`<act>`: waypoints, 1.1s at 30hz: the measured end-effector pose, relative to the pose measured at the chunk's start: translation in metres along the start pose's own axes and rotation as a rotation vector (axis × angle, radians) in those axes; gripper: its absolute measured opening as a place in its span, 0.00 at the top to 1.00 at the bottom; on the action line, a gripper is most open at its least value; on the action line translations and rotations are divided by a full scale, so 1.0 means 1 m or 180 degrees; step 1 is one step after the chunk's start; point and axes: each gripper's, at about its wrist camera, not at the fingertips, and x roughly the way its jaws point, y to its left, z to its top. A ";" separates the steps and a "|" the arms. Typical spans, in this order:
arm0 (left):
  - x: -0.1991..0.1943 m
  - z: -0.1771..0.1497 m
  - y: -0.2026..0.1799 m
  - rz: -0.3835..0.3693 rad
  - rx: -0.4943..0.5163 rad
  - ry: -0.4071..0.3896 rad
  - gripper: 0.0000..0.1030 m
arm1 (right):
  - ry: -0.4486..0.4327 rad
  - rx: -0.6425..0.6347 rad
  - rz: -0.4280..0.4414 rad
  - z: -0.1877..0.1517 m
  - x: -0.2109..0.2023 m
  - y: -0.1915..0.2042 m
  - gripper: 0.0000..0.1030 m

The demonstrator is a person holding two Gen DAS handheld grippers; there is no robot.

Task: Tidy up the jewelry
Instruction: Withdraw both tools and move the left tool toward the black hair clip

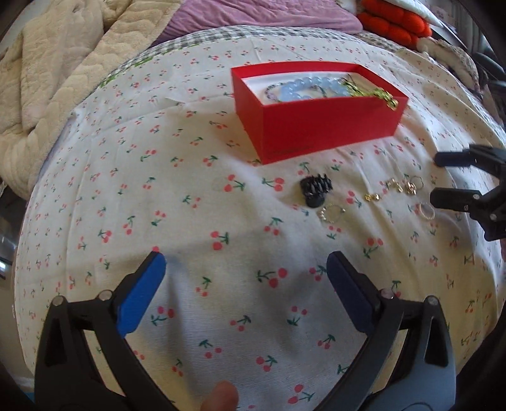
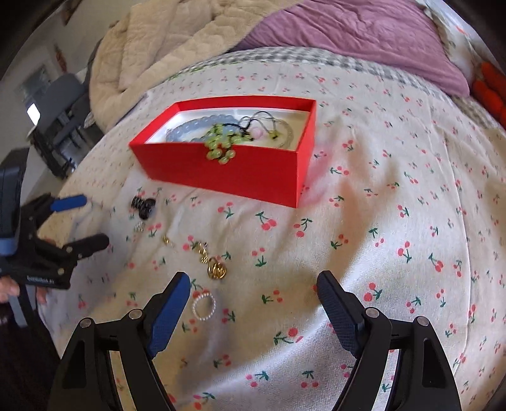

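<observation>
A red box (image 1: 322, 126) (image 2: 240, 172) sits on the cherry-print sheet and holds blue bead bracelets (image 1: 297, 88) and a green bead string (image 2: 219, 147) that hangs over its front wall. Loose jewelry lies in front of it: a black hair claw (image 1: 316, 189) (image 2: 144, 205), a pearl ring (image 1: 330, 214) (image 2: 204, 306), gold earrings (image 1: 398, 186) (image 2: 216, 270) and a sparkly ring (image 1: 425, 211). My left gripper (image 1: 246, 268) is open and empty, below the claw. My right gripper (image 2: 253, 287) is open and empty, the pearl ring beside its left finger.
A cream quilted blanket (image 1: 53, 63) (image 2: 177, 41) and a purple cover (image 1: 253, 15) (image 2: 363, 34) lie at the far side of the bed. Orange plush (image 1: 395, 22) sits at the back right. Dark furniture (image 2: 60, 126) stands beyond the bed's left edge.
</observation>
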 end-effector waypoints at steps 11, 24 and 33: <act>0.016 -0.005 -0.001 -0.0172 0.0058 0.0003 0.00 | 0.0082 -0.0674 -0.0088 -0.009 0.013 0.036 0.19; 0.019 0.014 -0.001 -0.0359 0.0198 0.0093 0.19 | 0.0161 -0.0545 0.0149 0.002 0.017 0.038 0.31; 0.011 0.026 -0.007 -0.0722 0.0167 0.0056 0.38 | 0.0195 -0.0354 0.0294 0.011 0.024 0.033 0.50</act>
